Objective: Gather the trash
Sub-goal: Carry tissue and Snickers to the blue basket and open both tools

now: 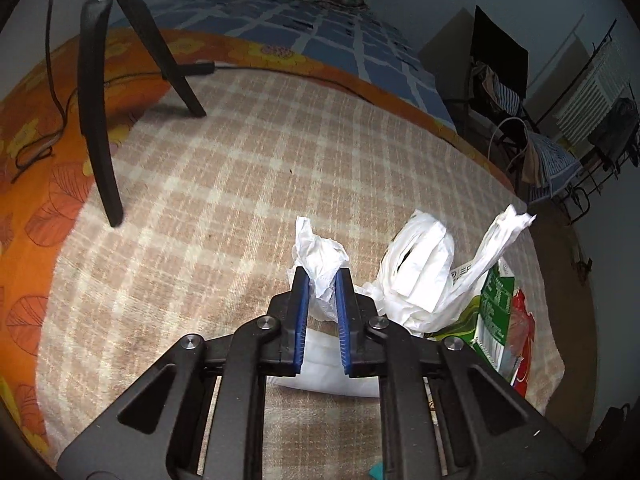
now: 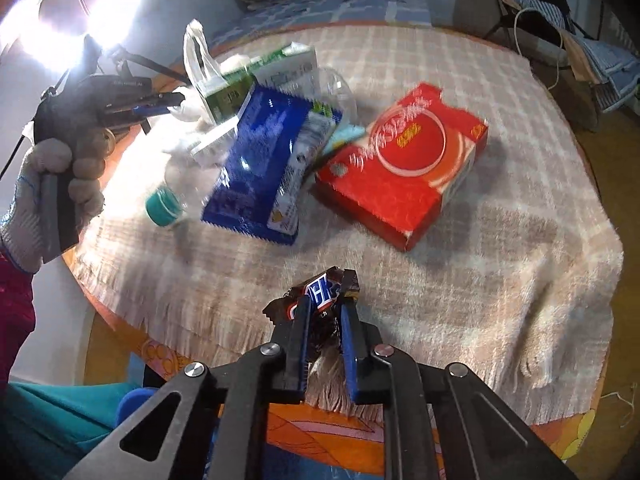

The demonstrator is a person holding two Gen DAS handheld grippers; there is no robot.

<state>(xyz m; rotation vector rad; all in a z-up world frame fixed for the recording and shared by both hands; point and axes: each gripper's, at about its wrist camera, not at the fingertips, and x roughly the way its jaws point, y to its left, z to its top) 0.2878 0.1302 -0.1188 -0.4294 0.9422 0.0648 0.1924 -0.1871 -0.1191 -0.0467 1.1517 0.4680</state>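
Ahead of my right fingers the checked blanket (image 2: 500,208) carries the trash pile: red box (image 2: 404,164) straight ahead, blue packet (image 2: 268,160) ahead-left, a clear bottle (image 2: 168,200) and green carton (image 2: 256,76) beyond it. My left gripper (image 1: 323,276) is clamped on an edge of the white plastic bag (image 1: 420,276), whose handles stand just right of its fingers. My right gripper (image 2: 325,304) pinches a candy wrapper (image 2: 320,292) at the fingertips. I judge the thin bag film could slip or tear, and the wrapper, held by little, could drop short of the bag mouth.
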